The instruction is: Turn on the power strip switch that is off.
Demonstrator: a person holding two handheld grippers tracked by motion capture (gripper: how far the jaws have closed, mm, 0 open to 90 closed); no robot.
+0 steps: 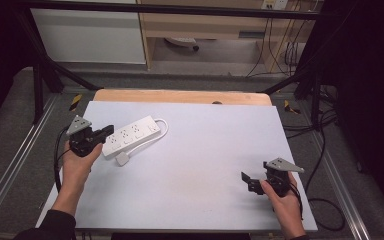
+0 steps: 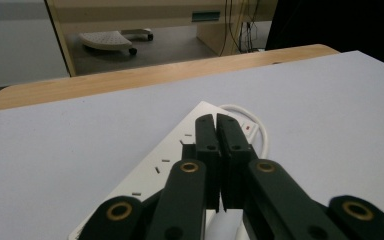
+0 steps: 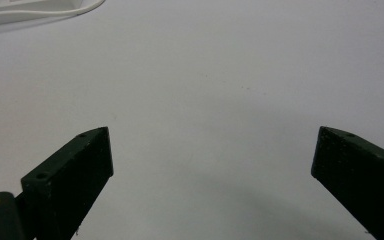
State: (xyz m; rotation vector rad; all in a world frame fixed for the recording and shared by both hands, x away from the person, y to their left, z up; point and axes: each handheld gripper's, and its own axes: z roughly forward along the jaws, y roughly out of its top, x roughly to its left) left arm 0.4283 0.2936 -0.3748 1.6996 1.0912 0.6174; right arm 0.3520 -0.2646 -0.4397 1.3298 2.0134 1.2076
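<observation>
A white power strip [image 1: 130, 135] with several sockets lies at the left of the white tabletop [image 1: 205, 150]. Its cord [image 1: 162, 131] loops round its far end back to a white plug [image 1: 123, 159]. My left gripper [image 1: 107, 131] hovers at the strip's near left end. In the left gripper view its jaws [image 2: 215, 120] are pressed together with nothing between them, just above the strip [image 2: 165, 160]. My right gripper [image 1: 248, 182] rests low at the front right, far from the strip. Its jaws [image 3: 212, 150] stand wide apart over bare table, and the cord [image 3: 40, 12] shows at the top left.
A wooden strip [image 1: 180, 96] runs along the table's far edge. Beyond it are a cabinet [image 1: 205, 25], a chair base [image 1: 182, 44] and hanging cables [image 1: 280, 50]. Metal frame rails [image 1: 15, 165] flank the table, and a black cable [image 1: 325, 210] lies on the floor at the right.
</observation>
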